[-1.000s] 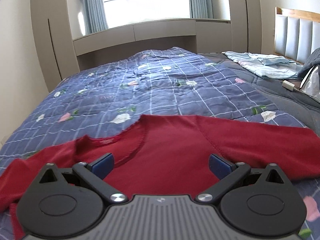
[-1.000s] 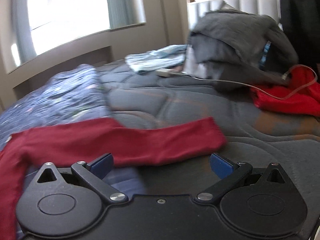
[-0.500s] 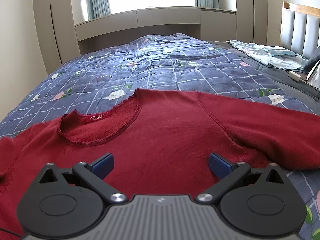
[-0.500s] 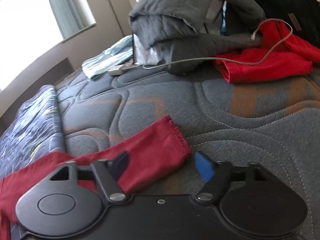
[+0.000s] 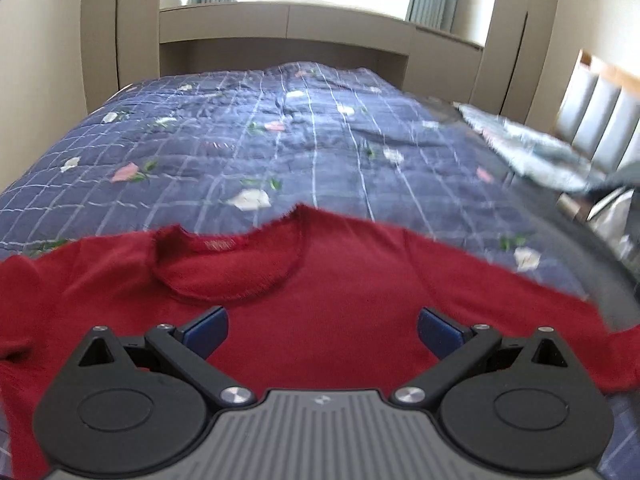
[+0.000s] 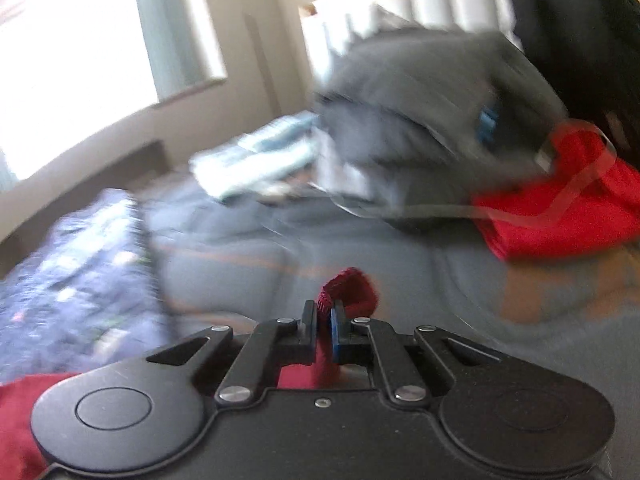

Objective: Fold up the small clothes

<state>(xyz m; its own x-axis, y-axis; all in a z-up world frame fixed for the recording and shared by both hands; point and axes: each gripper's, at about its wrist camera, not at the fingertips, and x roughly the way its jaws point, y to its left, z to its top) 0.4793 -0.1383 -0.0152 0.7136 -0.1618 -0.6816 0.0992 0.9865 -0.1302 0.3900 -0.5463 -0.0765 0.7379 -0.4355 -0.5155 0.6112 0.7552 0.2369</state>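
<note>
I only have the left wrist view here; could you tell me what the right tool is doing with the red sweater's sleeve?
Observer: The right tool is shut on the sleeve cuff, which bunches up just past its tips.
Operator: Thank you. Is anything else red nearby that I might confuse with it?
Observer: Yes, a brighter red garment lies further up the grey mattress, with a pale cable draped over it.
Operator: And what sits behind that?
Observer: A heaped grey quilt.
</note>
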